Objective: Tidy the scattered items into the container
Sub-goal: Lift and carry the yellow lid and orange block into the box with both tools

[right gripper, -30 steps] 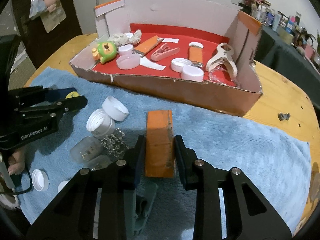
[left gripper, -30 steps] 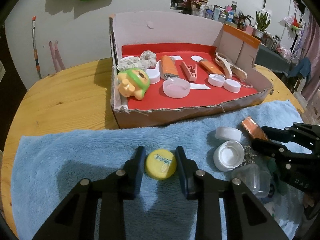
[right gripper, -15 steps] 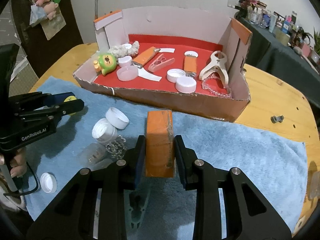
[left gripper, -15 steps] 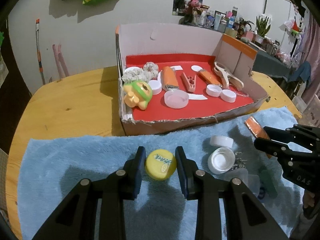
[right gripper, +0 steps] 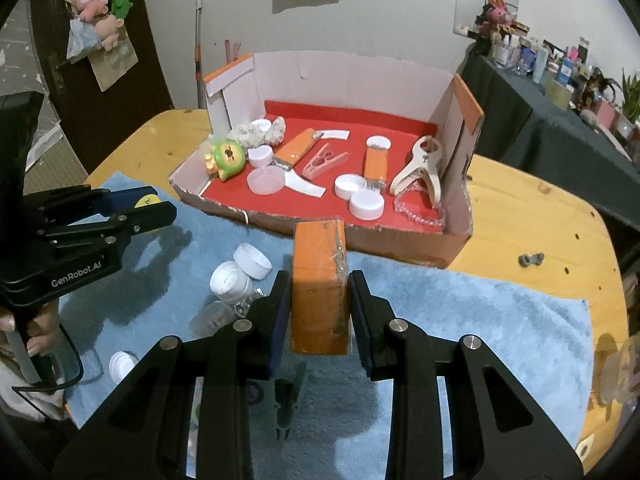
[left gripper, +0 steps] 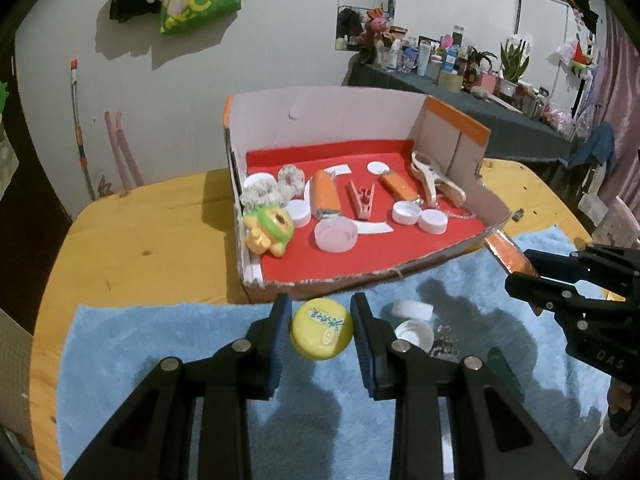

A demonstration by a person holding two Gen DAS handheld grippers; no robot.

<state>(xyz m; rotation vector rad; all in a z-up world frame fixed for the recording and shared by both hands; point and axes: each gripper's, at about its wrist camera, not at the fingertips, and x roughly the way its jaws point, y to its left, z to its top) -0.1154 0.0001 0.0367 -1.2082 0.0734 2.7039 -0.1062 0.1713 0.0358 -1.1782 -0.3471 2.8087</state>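
The left gripper [left gripper: 321, 332] clamps a yellow cap [left gripper: 321, 333] between its pads, above the blue towel [left gripper: 160, 344] near the cardboard box [left gripper: 360, 108] front wall. The right gripper [right gripper: 319, 312] pinches an orange packet [right gripper: 319, 286] upright, just short of that same wall.

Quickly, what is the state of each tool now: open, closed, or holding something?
Left tool: closed on the yellow cap.
Right tool: closed on the orange packet.

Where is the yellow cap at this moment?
The yellow cap is clamped in the left gripper, above the blue towel, just in front of the cardboard box; the right wrist view shows only its edge.
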